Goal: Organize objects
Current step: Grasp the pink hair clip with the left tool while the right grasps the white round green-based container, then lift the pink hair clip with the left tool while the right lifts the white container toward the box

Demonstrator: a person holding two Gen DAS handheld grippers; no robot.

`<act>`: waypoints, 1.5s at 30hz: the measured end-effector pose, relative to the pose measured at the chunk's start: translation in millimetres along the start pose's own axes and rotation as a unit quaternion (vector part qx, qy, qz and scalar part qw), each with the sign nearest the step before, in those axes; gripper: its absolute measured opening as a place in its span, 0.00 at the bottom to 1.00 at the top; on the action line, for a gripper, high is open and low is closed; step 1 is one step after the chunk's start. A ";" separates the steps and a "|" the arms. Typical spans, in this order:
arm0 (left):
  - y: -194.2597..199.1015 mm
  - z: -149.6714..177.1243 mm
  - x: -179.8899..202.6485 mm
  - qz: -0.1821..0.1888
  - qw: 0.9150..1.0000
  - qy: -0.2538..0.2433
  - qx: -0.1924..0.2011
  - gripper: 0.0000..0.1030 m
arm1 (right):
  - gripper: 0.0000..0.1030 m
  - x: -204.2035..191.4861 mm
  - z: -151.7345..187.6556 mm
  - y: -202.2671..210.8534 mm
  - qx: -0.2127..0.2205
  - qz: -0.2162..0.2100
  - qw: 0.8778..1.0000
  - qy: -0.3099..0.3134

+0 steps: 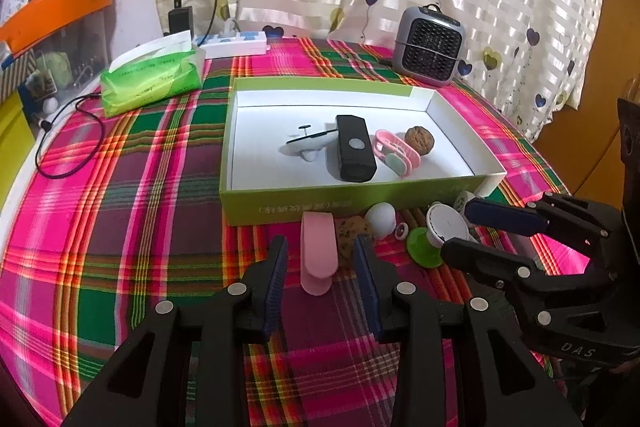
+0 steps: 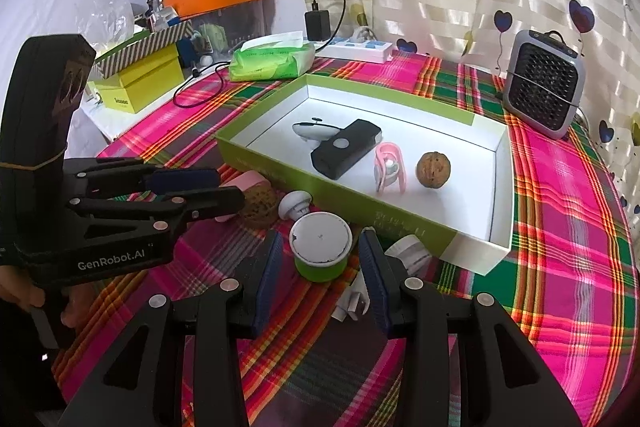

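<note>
A pink clip (image 1: 318, 255) lies on the plaid cloth between the fingertips of my left gripper (image 1: 321, 247), whose pads stand clear of it; the gripper is open. My right gripper (image 2: 321, 241) is open around a small green cup with a white lid (image 2: 320, 251), with a gap on each side. The green box (image 1: 352, 201) with a white inside holds a white toy (image 1: 306, 147), a black device (image 1: 354, 153), a second pink clip (image 1: 396, 153) and a walnut (image 1: 419, 137). A brown walnut (image 1: 352, 231) and a white mushroom-shaped piece (image 1: 380, 217) lie before the box.
A white plug (image 2: 408, 255) and a small white adapter (image 2: 352, 303) lie beside the cup. At the back stand a green tissue pack (image 1: 152, 77), a white power strip (image 1: 236, 45) and a grey fan (image 1: 430, 45). A black cable (image 1: 72, 139) loops at the left edge.
</note>
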State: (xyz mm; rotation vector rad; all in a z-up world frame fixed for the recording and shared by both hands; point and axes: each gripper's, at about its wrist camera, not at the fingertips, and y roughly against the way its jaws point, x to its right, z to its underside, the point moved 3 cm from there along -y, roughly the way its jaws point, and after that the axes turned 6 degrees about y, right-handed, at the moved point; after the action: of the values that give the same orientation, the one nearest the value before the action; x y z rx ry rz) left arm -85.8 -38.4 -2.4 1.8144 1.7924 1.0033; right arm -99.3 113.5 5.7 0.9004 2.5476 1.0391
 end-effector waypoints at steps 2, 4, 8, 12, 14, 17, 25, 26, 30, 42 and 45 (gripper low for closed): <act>0.0 -1.3 -3.0 -0.001 1.000 0.006 0.002 0.31 | 0.40 -0.8 0.0 -1.8 -0.002 -0.001 1.000 0.002; 0.1 -2.9 -7.1 -0.003 1.000 0.014 0.005 0.31 | 0.40 -1.2 0.0 -3.3 -0.003 -0.003 1.000 0.002; -5.0 -2.0 -8.2 -0.004 1.000 0.014 -0.002 0.32 | 0.40 -1.1 -0.4 -5.8 -0.004 -0.002 1.000 0.002; -6.9 -2.2 -5.8 -0.006 1.000 0.007 -0.002 0.32 | 0.40 -1.2 -0.5 -8.0 -0.006 -0.003 1.000 0.002; -7.2 -2.6 -5.5 -0.006 1.000 0.007 -0.003 0.32 | 0.40 -1.8 -0.3 -9.2 -0.007 -0.004 1.000 0.003; -8.2 -2.7 -4.7 -0.006 1.000 0.004 -0.003 0.32 | 0.40 -2.4 -0.2 -10.5 -0.009 -0.004 1.000 0.003; -12.7 -0.8 -12.3 -0.017 1.000 0.015 -0.016 0.32 | 0.40 -0.4 -0.7 -11.4 -0.011 0.001 1.000 0.001; -11.7 -1.0 -13.0 -0.018 1.000 0.016 -0.013 0.32 | 0.40 0.0 -0.6 -11.4 -0.011 0.001 1.000 0.001; -16.2 0.7 -11.1 -0.019 1.000 0.010 -0.020 0.32 | 0.40 0.3 -0.1 -14.1 -0.016 0.001 1.000 0.000; -21.1 -0.3 -6.4 -0.009 1.000 -0.002 -0.022 0.21 | 0.40 3.5 -0.5 -17.9 -0.021 0.005 1.000 -0.011; -21.4 0.1 -5.6 -0.006 1.000 0.000 -0.022 0.21 | 0.40 2.7 -1.6 -17.1 -0.018 0.008 1.000 -0.007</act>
State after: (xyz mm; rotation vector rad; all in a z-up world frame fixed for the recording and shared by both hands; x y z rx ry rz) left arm -100.0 -41.7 -19.0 1.7755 1.7641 1.0298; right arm -109.9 104.8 -5.1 0.9160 2.5049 1.0763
